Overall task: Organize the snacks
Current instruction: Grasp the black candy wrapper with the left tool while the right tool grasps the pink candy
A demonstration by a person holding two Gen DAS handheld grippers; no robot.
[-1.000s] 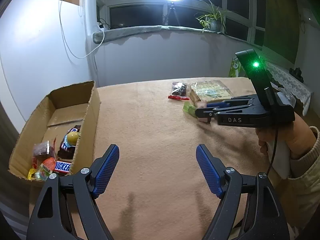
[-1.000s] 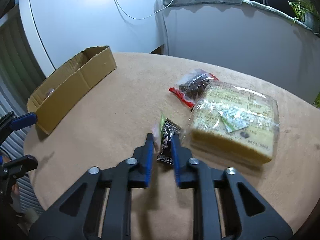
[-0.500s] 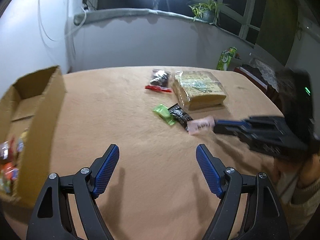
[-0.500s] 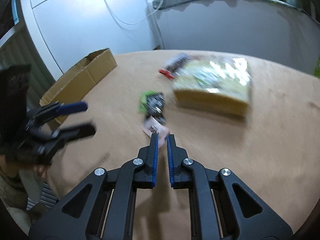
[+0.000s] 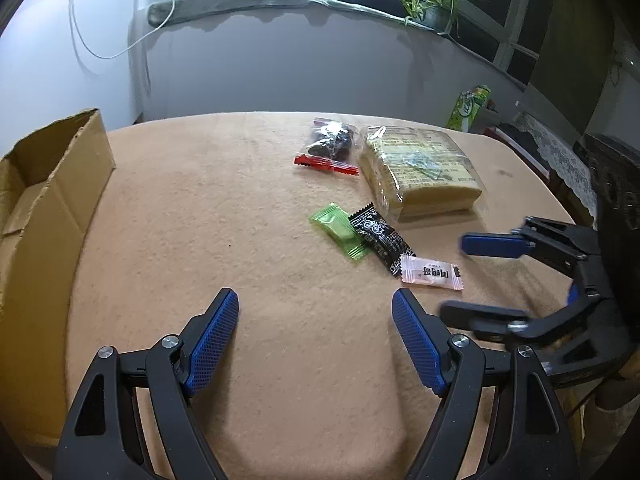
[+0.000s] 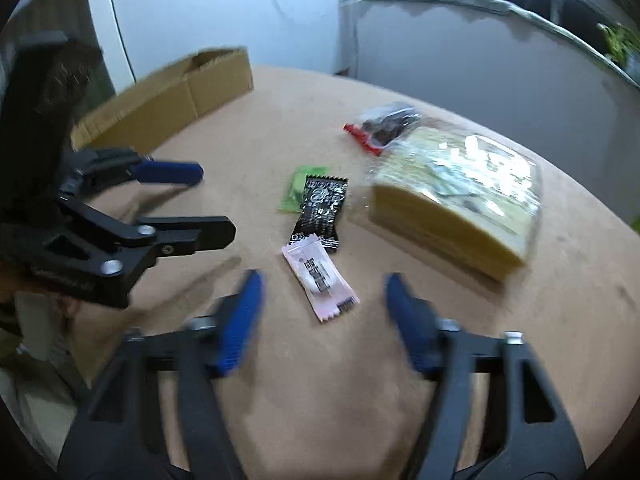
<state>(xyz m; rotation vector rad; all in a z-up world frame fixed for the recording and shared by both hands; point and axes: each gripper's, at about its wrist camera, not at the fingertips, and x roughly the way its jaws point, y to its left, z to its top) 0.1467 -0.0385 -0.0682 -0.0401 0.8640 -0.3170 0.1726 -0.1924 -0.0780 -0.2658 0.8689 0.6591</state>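
A pink candy packet lies flat on the tan tablecloth, just ahead of my right gripper, whose jaws are opening with nothing pressed between them. Touching it are a black candy wrapper and a green wrapper. Behind these sit a big clear pack of yellow cakes and a small bag of dark snacks with a red edge. My left gripper hovers open and empty over bare cloth, short of the wrappers. The cardboard box stands at the table's left.
The right gripper's body reaches in from the right in the left wrist view. A green carton and a potted plant stand beyond the table's far right. A window ledge and wall run behind.
My right gripper carried the pink packet away from the pile, set it on the cloth and let go as its jaws spread. The left gripper swung right, away from the box, and came lower.
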